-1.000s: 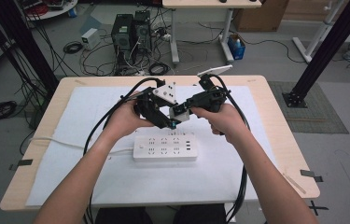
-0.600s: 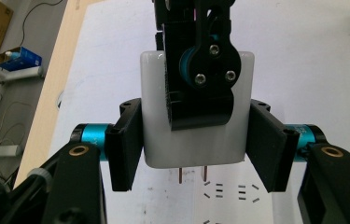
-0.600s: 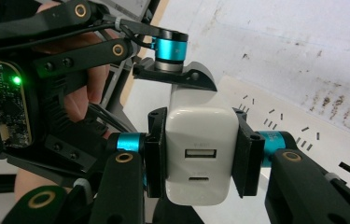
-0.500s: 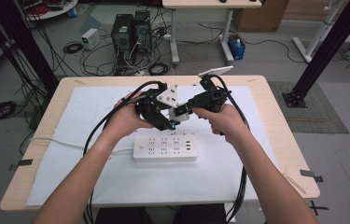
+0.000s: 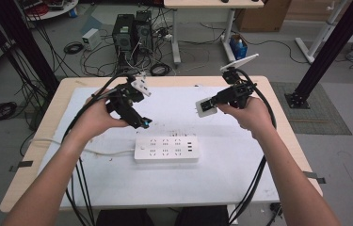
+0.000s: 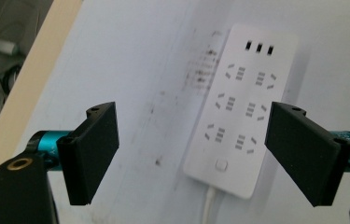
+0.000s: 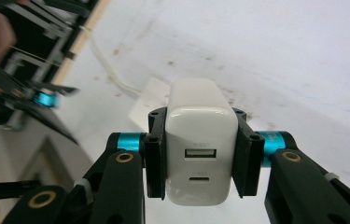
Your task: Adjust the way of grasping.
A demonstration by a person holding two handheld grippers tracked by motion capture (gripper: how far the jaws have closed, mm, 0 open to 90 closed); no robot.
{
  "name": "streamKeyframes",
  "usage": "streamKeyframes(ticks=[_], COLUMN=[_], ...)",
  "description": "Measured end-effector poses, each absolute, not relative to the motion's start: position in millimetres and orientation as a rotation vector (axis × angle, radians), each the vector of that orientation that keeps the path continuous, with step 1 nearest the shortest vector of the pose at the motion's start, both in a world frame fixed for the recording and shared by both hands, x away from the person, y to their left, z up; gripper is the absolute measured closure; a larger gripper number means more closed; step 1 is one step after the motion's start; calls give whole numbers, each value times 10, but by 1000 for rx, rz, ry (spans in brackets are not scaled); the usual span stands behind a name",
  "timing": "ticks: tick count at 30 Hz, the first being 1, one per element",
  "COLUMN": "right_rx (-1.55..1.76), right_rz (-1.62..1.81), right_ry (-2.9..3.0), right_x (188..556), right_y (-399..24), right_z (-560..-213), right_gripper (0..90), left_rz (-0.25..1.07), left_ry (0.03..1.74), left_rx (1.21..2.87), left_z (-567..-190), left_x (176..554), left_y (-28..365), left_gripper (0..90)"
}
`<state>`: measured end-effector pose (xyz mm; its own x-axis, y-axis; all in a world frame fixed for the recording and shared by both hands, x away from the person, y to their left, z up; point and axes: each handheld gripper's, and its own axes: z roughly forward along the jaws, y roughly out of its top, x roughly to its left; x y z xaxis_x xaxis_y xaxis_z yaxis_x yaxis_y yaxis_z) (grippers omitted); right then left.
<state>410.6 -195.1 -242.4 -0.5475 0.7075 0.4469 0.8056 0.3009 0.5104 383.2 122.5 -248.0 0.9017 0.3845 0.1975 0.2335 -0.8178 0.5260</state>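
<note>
A white USB charger block (image 7: 200, 140) sits between the pads of my right gripper (image 7: 199, 156), which is shut on its two sides. In the high view that right gripper (image 5: 210, 103) holds the charger (image 5: 204, 107) in the air over the right half of the mat. My left gripper (image 5: 139, 123) hovers over the left half with its jaws open. They have just been opening, and nothing is between its pads (image 6: 93, 154). A white power strip (image 5: 164, 149) lies flat on the mat below both grippers, and the left gripper (image 6: 196, 154) looks down on its sockets (image 6: 240, 102).
The strip's white cord (image 5: 94, 151) runs left across the white mat (image 5: 221, 188) on a wooden table (image 5: 56, 117). Black cables trail from both grippers toward the near edge. Computer towers (image 5: 132, 30) and a second desk stand on the floor beyond.
Both grippers met at the charger above the strip. Now they have drawn apart: the left has opened and moved left, and the right has carried the charger off to the right.
</note>
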Motion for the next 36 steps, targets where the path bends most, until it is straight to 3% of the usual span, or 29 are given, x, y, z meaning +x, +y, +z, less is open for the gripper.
streamKeyframes(ticks=[17, 36], right_rx=[-1500, -1206], right_rz=[-660, -571], right_ry=[-2883, -3048], right_x=[4019, 4165], right_y=[-2182, -1875], right_z=[-2227, -2347], right_gripper=[624, 624], left_rz=[238, 203], left_ry=[876, 937], left_rx=[2715, 2703], left_z=[-2486, -2575], left_x=[3888, 3879], left_y=[1930, 2138], left_gripper=[177, 177])
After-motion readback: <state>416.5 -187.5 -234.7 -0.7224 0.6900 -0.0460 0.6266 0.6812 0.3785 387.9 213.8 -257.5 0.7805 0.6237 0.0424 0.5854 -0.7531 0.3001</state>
